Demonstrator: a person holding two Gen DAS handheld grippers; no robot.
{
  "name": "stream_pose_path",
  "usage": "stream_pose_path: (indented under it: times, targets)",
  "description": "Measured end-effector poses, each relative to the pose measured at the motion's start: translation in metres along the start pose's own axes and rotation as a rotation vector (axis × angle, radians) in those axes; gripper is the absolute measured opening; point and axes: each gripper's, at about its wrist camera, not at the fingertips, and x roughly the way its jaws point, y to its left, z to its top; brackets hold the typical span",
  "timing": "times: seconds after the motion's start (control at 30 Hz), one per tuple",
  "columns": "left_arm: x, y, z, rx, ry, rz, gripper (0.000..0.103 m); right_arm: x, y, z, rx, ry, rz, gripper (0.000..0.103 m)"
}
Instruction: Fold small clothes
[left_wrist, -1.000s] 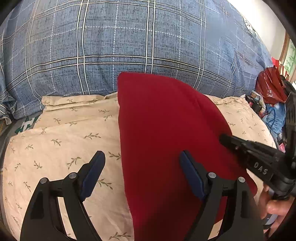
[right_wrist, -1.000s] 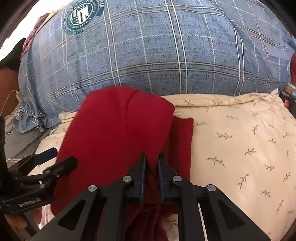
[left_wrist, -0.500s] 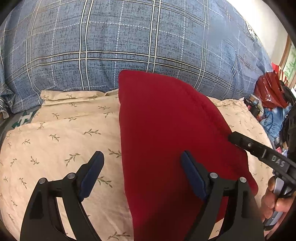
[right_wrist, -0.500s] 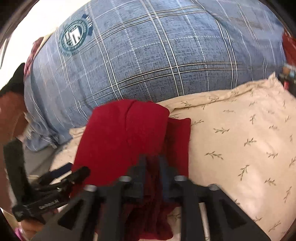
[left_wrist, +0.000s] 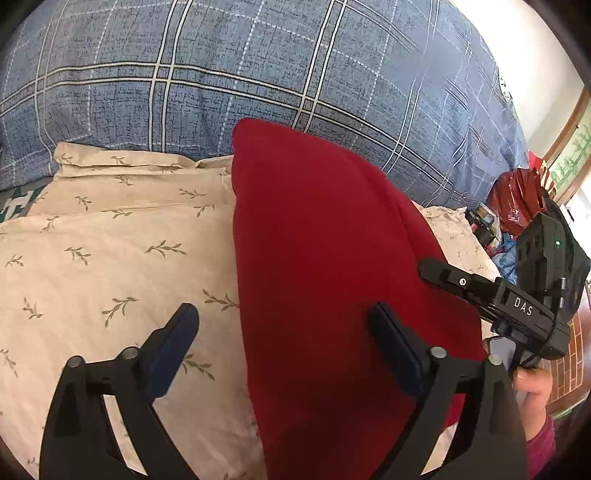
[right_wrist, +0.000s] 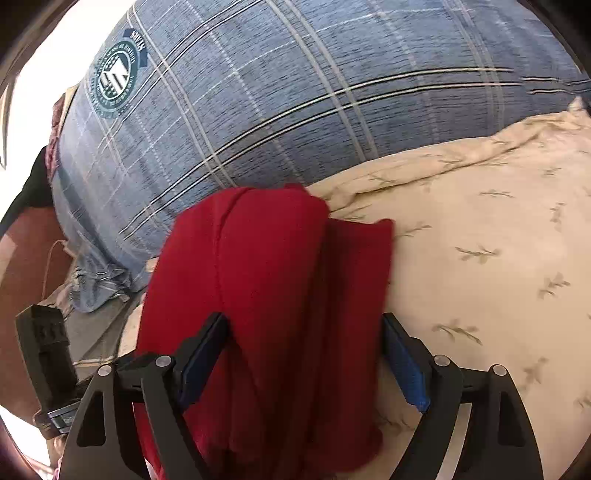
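A folded red garment lies on a cream leaf-print pillow. In the right wrist view the red garment shows stacked folds, with a lower layer sticking out on its right side. My left gripper is open and empty, straddling the garment's left edge. My right gripper is open, its jaws on either side of the garment's near end. The right gripper also shows in the left wrist view at the garment's right edge.
A large blue plaid cushion rises behind the pillow. It carries a round emblem. Red bags and clutter sit at the far right. A brick-pattern surface lies beyond the pillow's right edge.
My right gripper has opened and let go of the red garment, which now rests on the pillow. The left gripper stayed open and barely moved.
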Motion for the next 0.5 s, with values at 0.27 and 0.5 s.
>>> stream_pose_path:
  times: [0.27,0.5]
  targets:
    - [0.014,0.005,0.004,-0.028,0.021,-0.070,0.099,0.014,0.009,0.000,-0.062,0.003,-0.015,0.080]
    - [0.003,-0.009,0.002,0.004,-0.001,-0.101,0.062,-0.003,0.029,-0.005,-0.145,-0.060,-0.050,0.044]
